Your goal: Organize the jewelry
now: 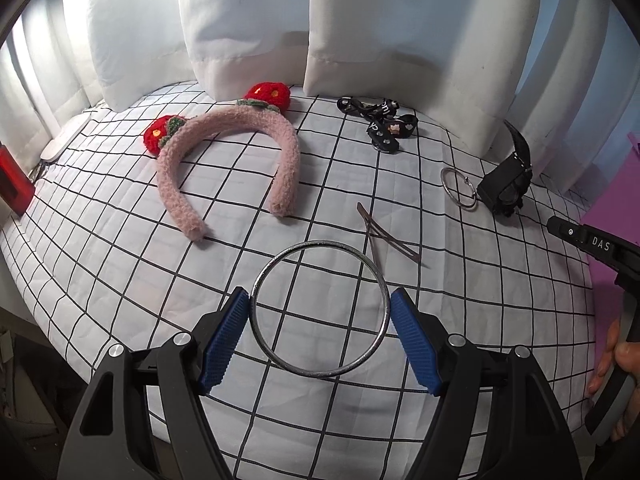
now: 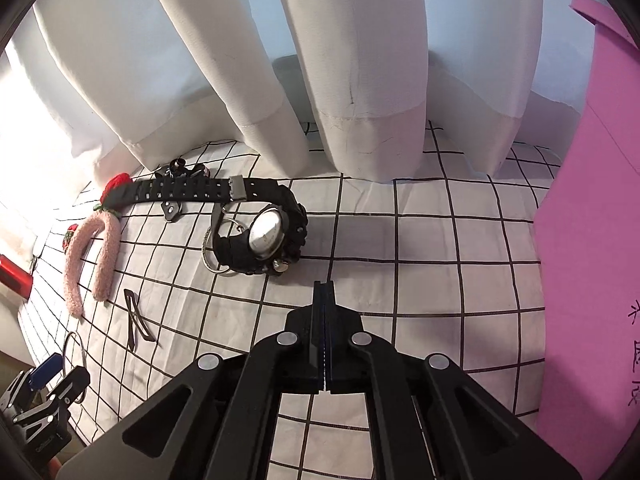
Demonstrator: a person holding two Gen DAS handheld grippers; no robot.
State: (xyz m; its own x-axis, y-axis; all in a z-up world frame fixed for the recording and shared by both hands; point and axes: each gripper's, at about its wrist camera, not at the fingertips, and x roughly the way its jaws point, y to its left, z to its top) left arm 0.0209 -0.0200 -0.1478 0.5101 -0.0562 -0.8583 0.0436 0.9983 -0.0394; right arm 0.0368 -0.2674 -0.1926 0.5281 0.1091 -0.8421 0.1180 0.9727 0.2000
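Note:
A large silver bangle (image 1: 320,309) lies flat on the checked cloth between the blue pads of my left gripper (image 1: 320,308), which is open around it; the left pad (image 1: 224,336) touches its rim. The bangle also shows in the right wrist view (image 2: 74,354). Two brown hair clips (image 1: 386,236) lie crossed just beyond it. A smaller silver ring (image 1: 458,188) lies beside a black watch (image 1: 506,188). In the right wrist view the watch (image 2: 264,236) lies on its side ahead of my right gripper (image 2: 325,288), which is shut and empty.
A pink fuzzy headband (image 1: 228,160) with red strawberries lies at the left. Black hair accessories (image 1: 380,120) lie at the back. A pink box (image 2: 592,208) stands at the right. White curtains (image 1: 240,20) hang behind. A red object (image 1: 14,184) sits at the left edge.

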